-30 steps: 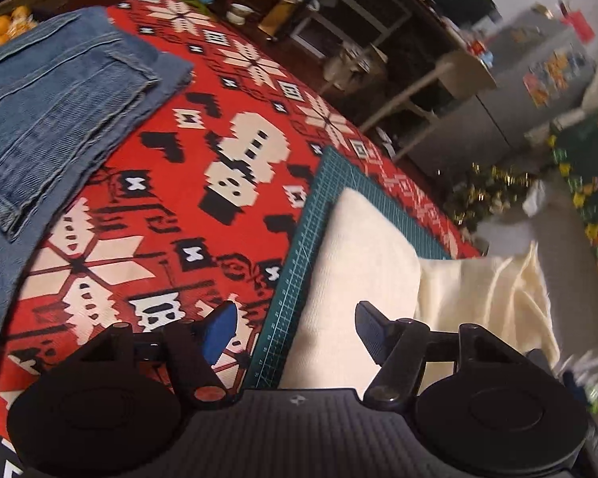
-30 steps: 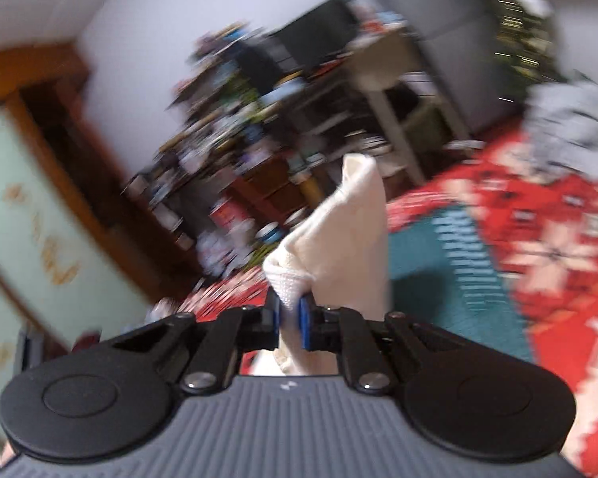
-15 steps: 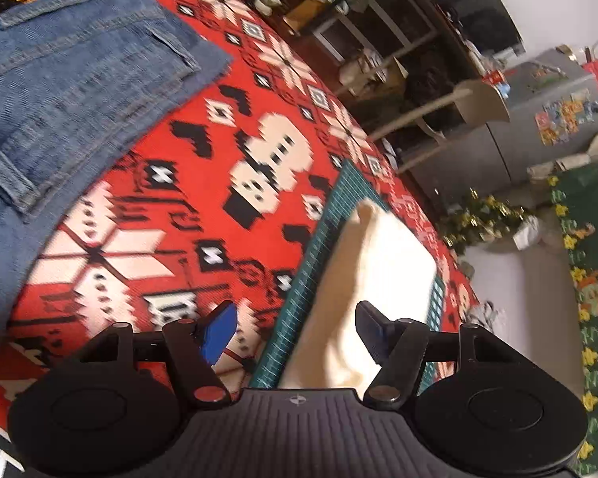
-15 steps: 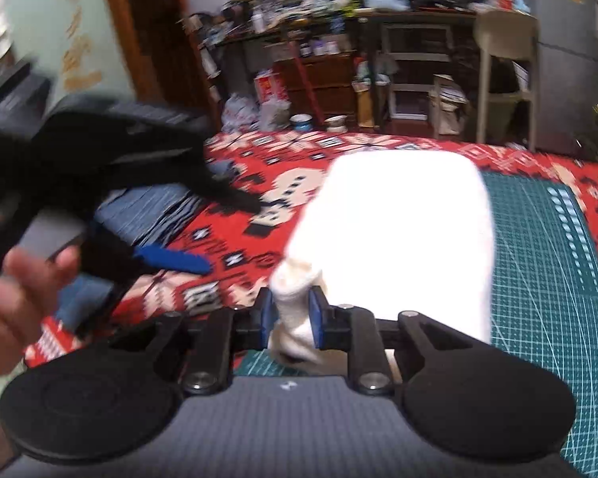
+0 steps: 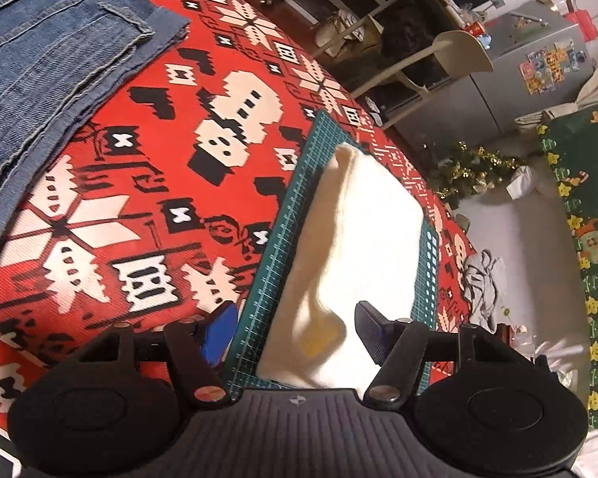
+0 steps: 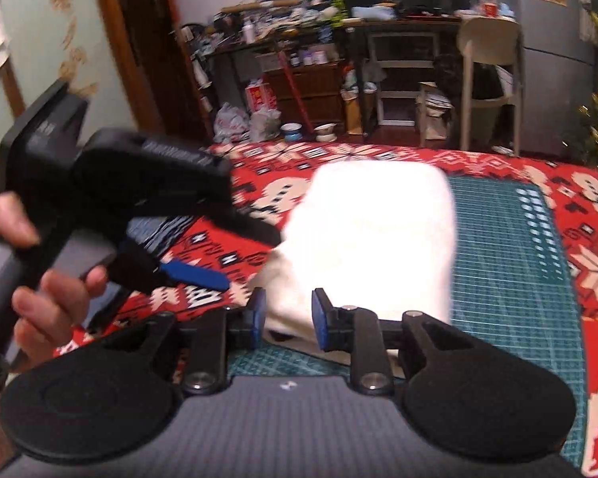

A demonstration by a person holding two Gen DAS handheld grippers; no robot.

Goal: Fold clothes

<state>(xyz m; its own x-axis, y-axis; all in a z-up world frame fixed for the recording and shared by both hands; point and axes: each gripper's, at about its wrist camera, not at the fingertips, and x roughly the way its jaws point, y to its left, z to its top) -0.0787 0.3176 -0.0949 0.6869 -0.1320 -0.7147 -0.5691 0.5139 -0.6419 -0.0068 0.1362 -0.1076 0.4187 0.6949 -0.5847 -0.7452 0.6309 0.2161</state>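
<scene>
1. Where a second ago the right gripper (image 6: pixel 287 316) pinched a corner of the cream cloth (image 5: pixel 362 239) and held it up in the air, the cloth now lies folded on the green mat (image 5: pixel 295 207), which sits on the red patterned cover (image 5: pixel 139 207).
2. Right gripper: jaws opening. The near corner of the cloth (image 6: pixel 378 239) is still between the pads, but they no longer look pressed on it; a gap shows on the right side. I read this as a release just after the fold was laid over.
3. Left gripper (image 5: pixel 295 328): jaws closing a little, with nothing clamped. It hovers over the cloth's near left edge, one finger above the cover and the other above the cloth. From the right wrist view it is seen beside the cloth, held in a hand (image 6: pixel 40 279).
4. Over the last second the left view slid slightly, so more of the mat and cloth shows; the cloth went from a raised flap to a flat, roughly rectangular pad.
5. Jeans (image 5: pixel 48 59) lie folded on the cover, well apart from the mat.
6. Judgement: this fold looks done. The near corner is lumpy, and may need smoothing or another fold.
</scene>
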